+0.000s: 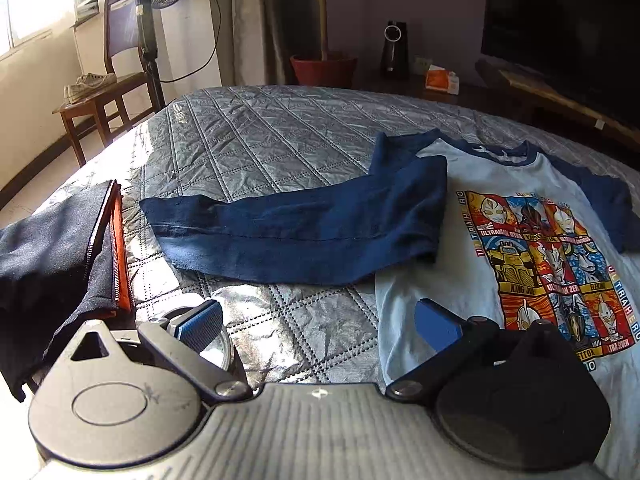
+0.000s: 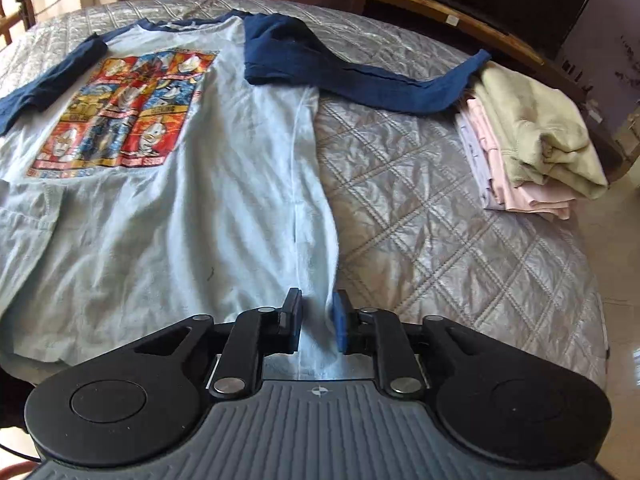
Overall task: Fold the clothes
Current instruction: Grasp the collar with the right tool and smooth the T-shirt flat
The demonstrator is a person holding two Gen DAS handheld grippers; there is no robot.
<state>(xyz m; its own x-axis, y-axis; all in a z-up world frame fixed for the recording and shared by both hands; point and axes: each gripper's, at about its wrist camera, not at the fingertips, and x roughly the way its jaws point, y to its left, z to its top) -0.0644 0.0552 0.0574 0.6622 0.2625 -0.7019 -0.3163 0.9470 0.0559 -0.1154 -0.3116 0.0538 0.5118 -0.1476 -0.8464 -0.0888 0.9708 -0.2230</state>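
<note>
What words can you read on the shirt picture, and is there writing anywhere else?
All on the colourful print of the light blue shirt, left wrist view:
"ULTRAMAN" on a top panel; the rest of that line is blurred.
"KING JO", cut off, under the yellow robot.
"ELEKING" on a middle panel.
"TRA SEVEN", cut off, at the bottom.
"ULTRIAHERO" down the print's edge, reading uncertain.
In the right wrist view the print is too blurred to read.
The orange box has print too small to read.
</note>
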